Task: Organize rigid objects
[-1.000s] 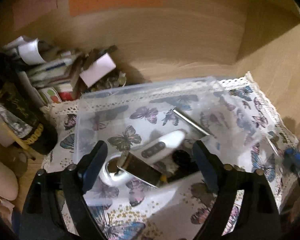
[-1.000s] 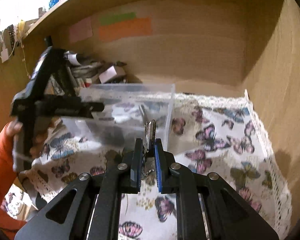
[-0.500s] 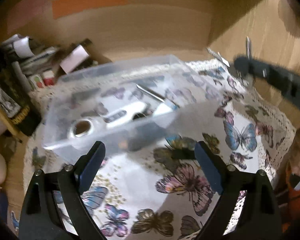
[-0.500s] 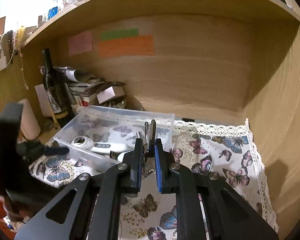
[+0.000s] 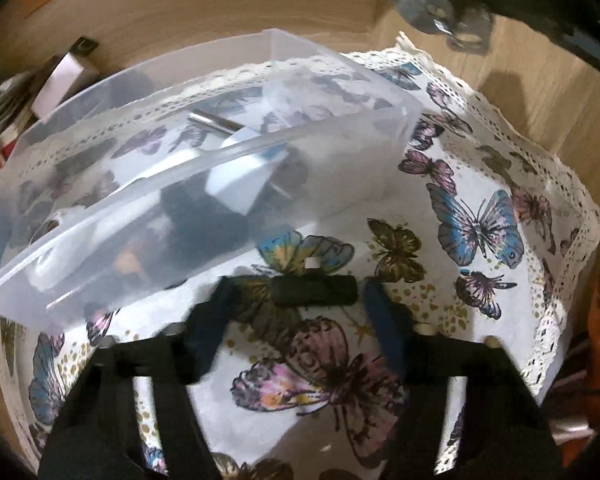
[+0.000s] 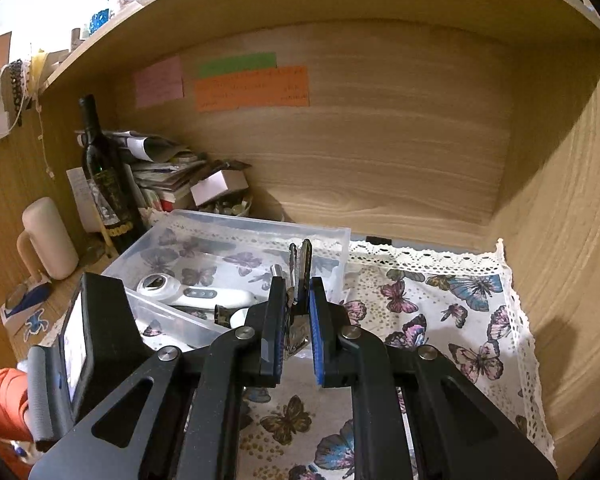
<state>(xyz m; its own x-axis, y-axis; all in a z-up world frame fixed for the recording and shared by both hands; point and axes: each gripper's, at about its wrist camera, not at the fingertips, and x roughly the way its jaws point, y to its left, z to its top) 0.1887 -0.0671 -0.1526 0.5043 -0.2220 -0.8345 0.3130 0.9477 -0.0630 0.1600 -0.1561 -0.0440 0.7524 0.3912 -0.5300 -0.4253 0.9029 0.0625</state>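
My right gripper [image 6: 296, 292] is shut on a bunch of keys [image 6: 300, 268] and holds it up above the butterfly cloth [image 6: 440, 320], just right of the clear plastic box [image 6: 332, 236]; the keys [image 5: 440, 4] also show at the top of the left wrist view. The box [image 5: 204, 168] holds a white handheld device [image 6: 196, 294], a metal rod [image 5: 214, 122] and dark items. My left gripper [image 5: 296, 300] is open low over the cloth [image 5: 476, 216], its jaws either side of a small black bar [image 5: 314, 290] lying in front of the box.
A dark wine bottle [image 6: 104, 184], a cream mug [image 6: 48, 240], stacked papers and a small white box [image 6: 216, 182] crowd the shelf's back left. Wooden walls [image 6: 560, 240] close in behind and to the right. Sticky notes [image 6: 252, 88] hang on the back wall.
My left gripper has pulled back out of the box, swung right and dropped toward the black bar on the cloth. The right gripper has kept the keys and risen slightly.
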